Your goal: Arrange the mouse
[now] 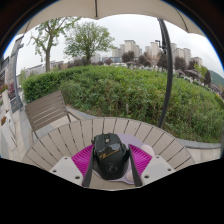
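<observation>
Pinching a black mouse (110, 155) | fingers (84, 158) pressed on both sides | above slatted table (75, 135)

No text, label or number can be read.

Single gripper-mounted wide-angle view, looking forward along fingers (83, 160); table (100, 133) close below, hedge (120, 95) at 12 o'clock, buildings (150, 50) far beyond
</observation>
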`<state>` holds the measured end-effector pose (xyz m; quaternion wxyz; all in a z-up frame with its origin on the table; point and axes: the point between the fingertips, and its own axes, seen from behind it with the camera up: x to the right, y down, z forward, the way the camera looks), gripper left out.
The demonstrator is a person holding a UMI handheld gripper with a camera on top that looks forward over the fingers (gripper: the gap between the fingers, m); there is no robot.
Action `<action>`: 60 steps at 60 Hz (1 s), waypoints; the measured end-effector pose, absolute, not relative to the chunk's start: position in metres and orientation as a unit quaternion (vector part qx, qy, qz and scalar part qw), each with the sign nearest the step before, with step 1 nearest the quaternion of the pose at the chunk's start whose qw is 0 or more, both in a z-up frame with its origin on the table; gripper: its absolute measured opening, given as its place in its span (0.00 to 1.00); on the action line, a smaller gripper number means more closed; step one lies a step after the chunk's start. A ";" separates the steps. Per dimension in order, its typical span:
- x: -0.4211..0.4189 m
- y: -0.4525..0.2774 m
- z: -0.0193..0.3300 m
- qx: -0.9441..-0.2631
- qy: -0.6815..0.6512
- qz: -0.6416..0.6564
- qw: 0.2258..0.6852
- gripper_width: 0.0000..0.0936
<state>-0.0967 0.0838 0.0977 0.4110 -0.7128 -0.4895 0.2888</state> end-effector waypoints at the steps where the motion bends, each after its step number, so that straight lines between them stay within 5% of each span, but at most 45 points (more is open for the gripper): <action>1: -0.101 0.090 0.093 -0.715 -0.488 0.285 0.412 0.64; 18: -0.145 0.132 -0.009 -0.736 -0.498 0.245 0.388 0.69; 25: -0.144 0.131 -0.010 -0.737 -0.504 0.240 0.382 0.80; 28: -0.135 0.134 -0.001 -0.739 -0.504 0.229 0.384 0.93; 48: 0.032 0.059 0.126 -0.733 -0.540 0.226 0.347 0.90; 60: 0.158 0.005 0.159 -0.736 -0.552 0.210 0.331 0.90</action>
